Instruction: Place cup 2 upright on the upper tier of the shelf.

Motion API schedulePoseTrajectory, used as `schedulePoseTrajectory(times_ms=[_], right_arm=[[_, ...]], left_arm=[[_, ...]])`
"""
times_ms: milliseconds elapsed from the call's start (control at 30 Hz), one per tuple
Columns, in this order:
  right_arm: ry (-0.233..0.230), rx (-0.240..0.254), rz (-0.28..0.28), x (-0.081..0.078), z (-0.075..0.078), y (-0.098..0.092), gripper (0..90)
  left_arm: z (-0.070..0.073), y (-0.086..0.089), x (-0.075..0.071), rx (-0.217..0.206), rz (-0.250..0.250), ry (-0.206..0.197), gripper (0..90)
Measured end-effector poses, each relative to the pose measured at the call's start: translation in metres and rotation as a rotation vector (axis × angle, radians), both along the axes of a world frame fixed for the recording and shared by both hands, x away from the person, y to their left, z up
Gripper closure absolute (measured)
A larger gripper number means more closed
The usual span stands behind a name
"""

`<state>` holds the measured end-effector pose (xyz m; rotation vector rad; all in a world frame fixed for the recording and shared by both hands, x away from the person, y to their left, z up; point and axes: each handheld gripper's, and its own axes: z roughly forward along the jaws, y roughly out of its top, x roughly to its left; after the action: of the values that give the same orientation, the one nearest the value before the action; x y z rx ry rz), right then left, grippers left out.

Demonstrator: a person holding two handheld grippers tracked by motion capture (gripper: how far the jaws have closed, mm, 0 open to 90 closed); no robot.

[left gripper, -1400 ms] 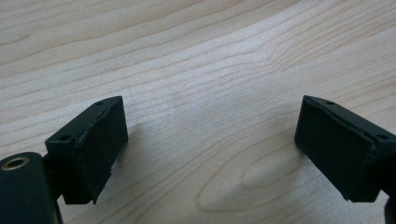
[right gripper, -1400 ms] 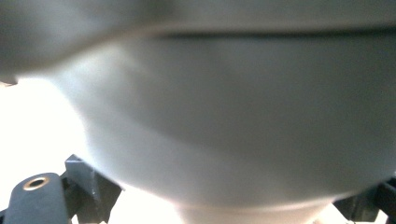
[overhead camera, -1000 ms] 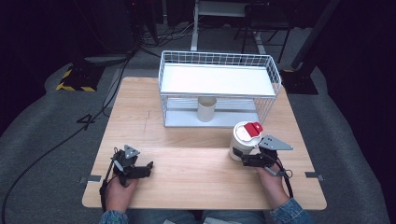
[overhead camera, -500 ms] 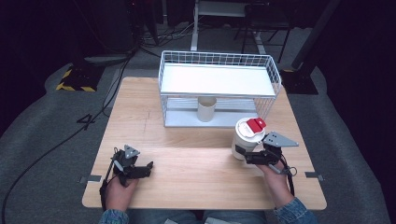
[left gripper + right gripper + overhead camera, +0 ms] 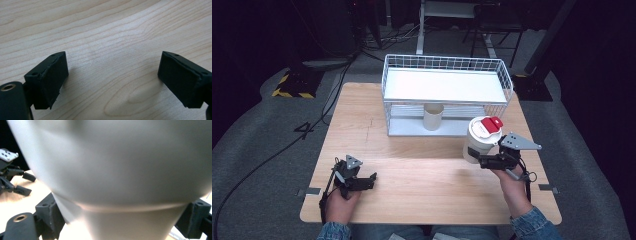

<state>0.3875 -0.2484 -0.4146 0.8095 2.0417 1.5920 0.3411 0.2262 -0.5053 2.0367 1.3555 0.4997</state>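
A white tub (image 5: 476,141) with a red flip lid (image 5: 490,123) hangs off the table at the right, tilted a little. My right gripper (image 5: 477,158) is shut on its lower part. In the right gripper view the tub's pale wall (image 5: 120,170) looms close, pinched at its narrow base between the two black pads (image 5: 51,213) of my right gripper (image 5: 121,217). My left gripper (image 5: 369,180) rests low over the table's front left, open. Its jaws stand wide apart over bare wood in the left gripper view (image 5: 112,80), with nothing between them.
A white wire basket shelf (image 5: 447,64) stands at the back of the wooden table (image 5: 412,165). A beige cylinder (image 5: 433,116) stands upright under it. The left gripper (image 5: 15,182) shows far off at the left of the right gripper view.
My right gripper has lifted the white tub up off the table. The left hand has stayed where it was.
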Motion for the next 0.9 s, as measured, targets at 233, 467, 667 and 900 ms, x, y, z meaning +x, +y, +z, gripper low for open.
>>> schedulePoseTrajectory(times_ms=[233, 467, 667, 900], right_arm=[[-0.022, -0.003, 0.001, 0.003, 0.021, -0.001, 13.9], [-0.010, 0.024, 0.019, 0.010, 0.037, -0.002, 13.9], [-0.029, 0.016, 0.019, 0.015, 0.053, -0.002, 13.9], [-0.038, 0.022, 0.034, 0.023, 0.071, 0.001, 13.9]], left_arm=[[0.000, 0.000, 0.001, 0.004, -0.005, -0.001, 10.1], [0.000, -0.001, 0.001, 0.003, -0.004, -0.002, 10.1], [0.000, -0.001, 0.001, 0.004, -0.003, -0.002, 10.1], [0.000, -0.001, 0.000, 0.001, -0.002, 0.002, 10.1]])
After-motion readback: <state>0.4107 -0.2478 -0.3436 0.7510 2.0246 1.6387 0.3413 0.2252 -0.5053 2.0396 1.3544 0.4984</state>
